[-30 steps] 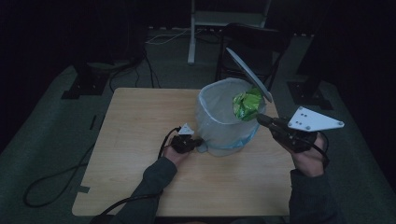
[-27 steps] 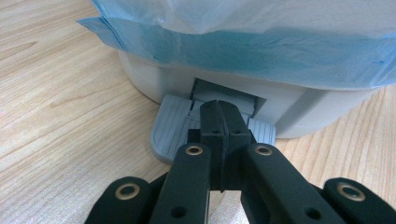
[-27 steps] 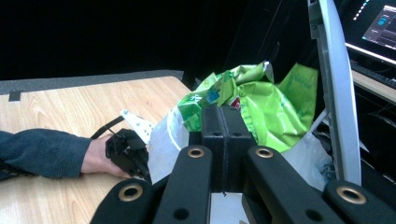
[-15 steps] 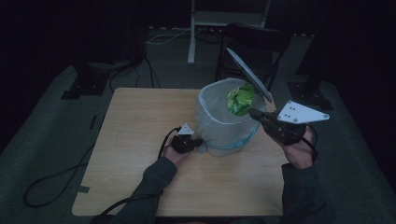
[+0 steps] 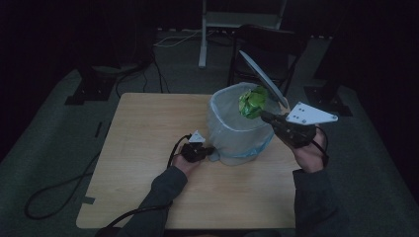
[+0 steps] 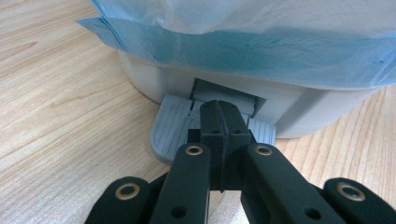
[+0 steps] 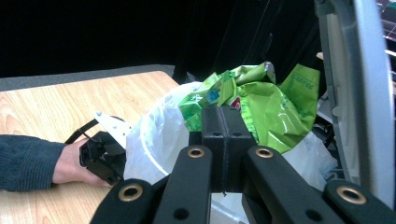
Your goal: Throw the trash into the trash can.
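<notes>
Pale wood table (image 5: 148, 197), and on it a small grey pedal bin (image 5: 237, 140) lined with a bluish-white plastic bag (image 6: 243, 51) that folds down over the rim. Its lid (image 5: 262, 79) is tipped up and open at the back.

Right gripper (image 5: 264, 116) hangs over the bin's mouth with a crumpled green wrapper (image 5: 253, 101) at its tip. From the right gripper view the jaws look pressed together on the edge of that wrapper, green foil bunching up just behind them (image 7: 261, 107). Can't see far into the bin from any angle, the bag and the wrapper block it, so no idea what's lying inside.

Left gripper (image 5: 205, 150) is down low at the bin's base on the person's side. Its jaws are closed with nothing between them, tips resting on the ribbed grey pedal (image 6: 170, 126) that sticks out of the bin's foot.

Room is really dark. Behind the table there's a chair (image 5: 267, 44) and some cables on the floor (image 5: 54, 192), but the rest is murk. The person's sleeves (image 5: 158, 197) are cut off at the bottom edge.
</notes>
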